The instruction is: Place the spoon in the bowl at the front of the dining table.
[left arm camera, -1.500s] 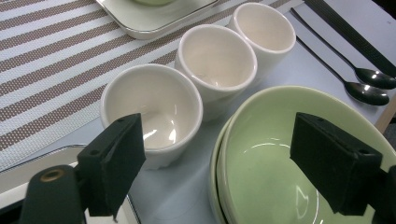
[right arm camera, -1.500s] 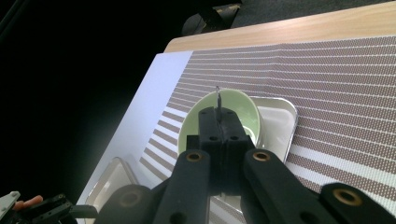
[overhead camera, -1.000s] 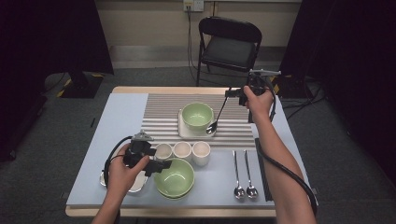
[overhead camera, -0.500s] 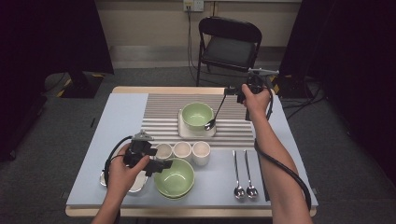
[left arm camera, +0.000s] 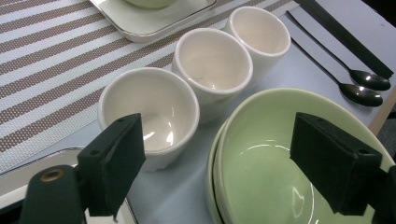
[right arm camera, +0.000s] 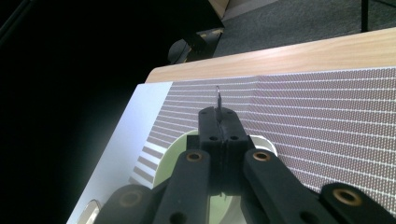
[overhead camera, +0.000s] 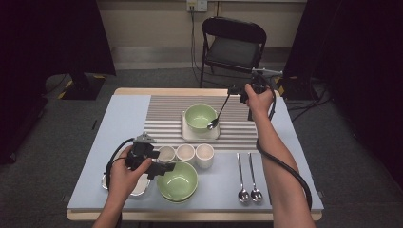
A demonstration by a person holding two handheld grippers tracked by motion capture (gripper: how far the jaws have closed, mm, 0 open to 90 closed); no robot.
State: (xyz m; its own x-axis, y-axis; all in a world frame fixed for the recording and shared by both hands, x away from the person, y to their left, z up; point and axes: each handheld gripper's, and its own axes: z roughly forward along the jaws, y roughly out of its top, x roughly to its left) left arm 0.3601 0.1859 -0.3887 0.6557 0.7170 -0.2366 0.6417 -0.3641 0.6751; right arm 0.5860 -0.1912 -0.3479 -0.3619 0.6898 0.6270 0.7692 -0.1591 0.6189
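Right of centre in the high view, the right hand-held gripper [overhead camera: 236,91] is clamped on a spoon [overhead camera: 217,115], its bowl dipping into the far green bowl [overhead camera: 200,116]. Setting it down looks next: lower, then release. The left hand-held gripper [left arm camera: 219,163] hangs agape over the near bowl [left arm camera: 275,154].

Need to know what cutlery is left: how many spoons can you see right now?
3. Two spoons lie side by side on the table's near right; one spoon is held by the right gripper at the far green bowl.

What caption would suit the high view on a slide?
Right gripper lowers a spoon into the far green bowl; left gripper waits open by the near bowl.
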